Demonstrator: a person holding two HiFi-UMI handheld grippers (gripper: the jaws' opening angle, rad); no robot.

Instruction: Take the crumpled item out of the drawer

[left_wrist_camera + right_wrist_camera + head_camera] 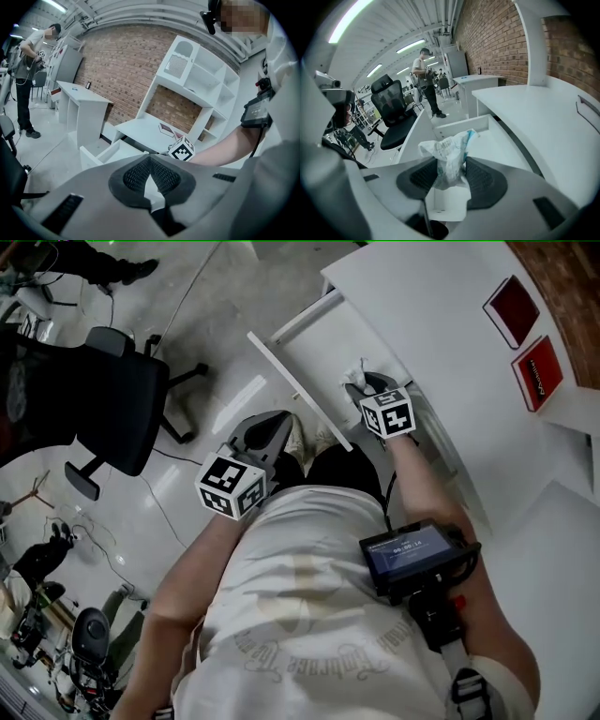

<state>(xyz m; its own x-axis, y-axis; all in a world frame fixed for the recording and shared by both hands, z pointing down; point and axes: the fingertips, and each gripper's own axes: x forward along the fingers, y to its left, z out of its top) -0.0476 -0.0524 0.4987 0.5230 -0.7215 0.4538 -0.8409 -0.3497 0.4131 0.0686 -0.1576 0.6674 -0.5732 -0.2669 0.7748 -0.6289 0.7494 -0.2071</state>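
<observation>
- Floor (pixel 225 296): pale and glossy, with cables trailing across it at your left.
- Table (pixel 441 324): white, and it fills your upper right. Its top runs over the back of the drawer. A white shelf unit (pixel 197 79) stands on it against the brick wall (pixel 117 70).
- Second table (pixel 82 101): white, well apart along the same wall, with another person (pixel 28 75) standing beyond it.
- Office chair (pixel 112 399): black, on a wheeled base, to your left and well clear of the drawer.
- Drawer (pixel 298 388): white and pulled open from under the table edge. Its long front panel stands between your body and your right hand, so that hand reaches over the panel to get inside.
- Screen unit (pixel 412 554): dark and strapped at your front, below your right forearm.
- Red books (pixel 512 310): two, lying flat near the table's far side, just beside each other and well apart from the drawer.
- Left hand-held gripper (pixel 151 159): pad tips together with nothing between them. You hold it outside the drawer front, near your legs.
- Right hand-held gripper (pixel 451 168): inside the drawer, close to the table edge, both pads pressed on the crumpled item.
- Crumpled item (pixel 447 150): a whitish wad with print and a blue edge. It stands up from between the right pads, over the drawer's inside. Whether it touches the drawer bottom cannot be told.
</observation>
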